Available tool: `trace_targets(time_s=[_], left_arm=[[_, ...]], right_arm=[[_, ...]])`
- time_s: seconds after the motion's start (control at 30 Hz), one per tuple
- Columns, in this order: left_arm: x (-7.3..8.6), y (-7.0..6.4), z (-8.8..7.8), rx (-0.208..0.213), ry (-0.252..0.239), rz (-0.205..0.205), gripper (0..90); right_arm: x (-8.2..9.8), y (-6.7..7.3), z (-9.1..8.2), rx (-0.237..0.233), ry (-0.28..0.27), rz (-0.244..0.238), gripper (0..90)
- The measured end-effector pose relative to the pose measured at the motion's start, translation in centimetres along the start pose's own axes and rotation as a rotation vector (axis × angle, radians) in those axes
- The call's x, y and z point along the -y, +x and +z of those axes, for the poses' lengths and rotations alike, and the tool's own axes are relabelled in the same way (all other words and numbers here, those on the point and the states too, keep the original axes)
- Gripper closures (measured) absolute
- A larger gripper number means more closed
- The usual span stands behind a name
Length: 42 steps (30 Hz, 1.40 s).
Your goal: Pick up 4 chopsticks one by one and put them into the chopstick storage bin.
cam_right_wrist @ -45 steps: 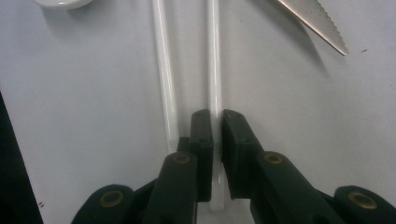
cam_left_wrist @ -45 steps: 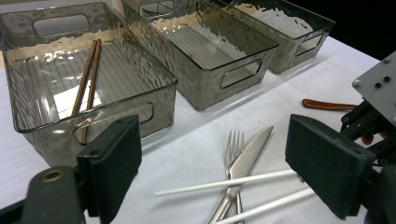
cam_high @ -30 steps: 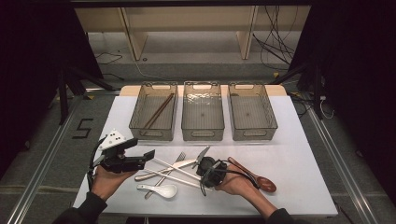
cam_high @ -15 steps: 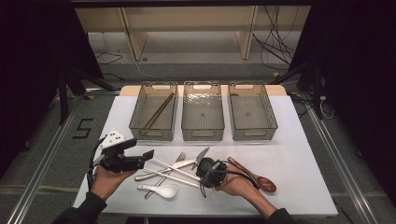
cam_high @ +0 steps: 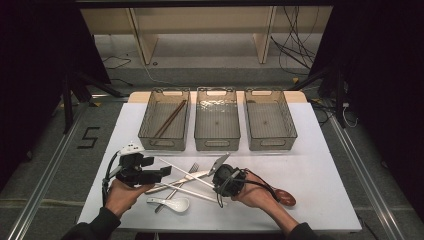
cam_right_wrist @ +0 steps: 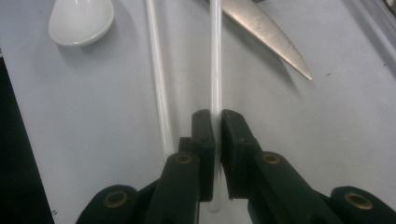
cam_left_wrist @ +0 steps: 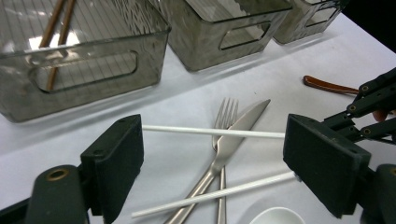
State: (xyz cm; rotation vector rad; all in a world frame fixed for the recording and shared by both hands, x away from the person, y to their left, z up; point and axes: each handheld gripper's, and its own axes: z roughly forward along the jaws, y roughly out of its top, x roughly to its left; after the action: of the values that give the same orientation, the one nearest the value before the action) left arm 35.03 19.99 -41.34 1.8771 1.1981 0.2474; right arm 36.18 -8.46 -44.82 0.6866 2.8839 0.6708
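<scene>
Right tool [cam_right_wrist: 215, 122]: pinching one white chopstick [cam_right_wrist: 215, 70] low on the surface [cam_right_wrist: 327, 140]. Second chopstick [cam_right_wrist: 159, 88] just beside its jaws; knife [cam_right_wrist: 266, 32] and white spoon [cam_right_wrist: 81, 18] ahead. Left tool [cam_left_wrist: 212, 163]: spread, empty, fork [cam_left_wrist: 224, 116] between its jaws.

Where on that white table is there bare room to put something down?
The table's right side beyond the brown spoon is bare, as is the far-left strip beside the left bin. It is crowded at front centre around the fork and white chopsticks.
</scene>
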Motion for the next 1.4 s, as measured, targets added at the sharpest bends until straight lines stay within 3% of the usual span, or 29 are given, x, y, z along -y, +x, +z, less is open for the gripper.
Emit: trace_targets(time_s=[0.33, 0.8, 1.17, 1.4], left_arm=[[0.1, -1.2, 0.9, 0.052, 0.026, -0.027, 20.1], [-0.7, -2.9, 1.8, 0.124, -0.026, -0.073, 20.3], [-1.3, -2.5, 2.2, 0.168, -0.069, -0.190, 21.4], [-1.6, -2.5, 2.6, 0.213, -0.086, -0.236, 24.2]], right_arm=[[-0.2, -0.1, -1.6, 0.018, -0.101, -0.004, 85.1], [-0.2, -0.1, -3.5, 0.043, -0.219, 0.019, 85.0], [-0.2, -0.1, -3.9, 0.045, -0.259, 0.027, 85.0], [-0.3, 0.2, -4.1, 0.033, -0.290, 0.020, 85.0]])
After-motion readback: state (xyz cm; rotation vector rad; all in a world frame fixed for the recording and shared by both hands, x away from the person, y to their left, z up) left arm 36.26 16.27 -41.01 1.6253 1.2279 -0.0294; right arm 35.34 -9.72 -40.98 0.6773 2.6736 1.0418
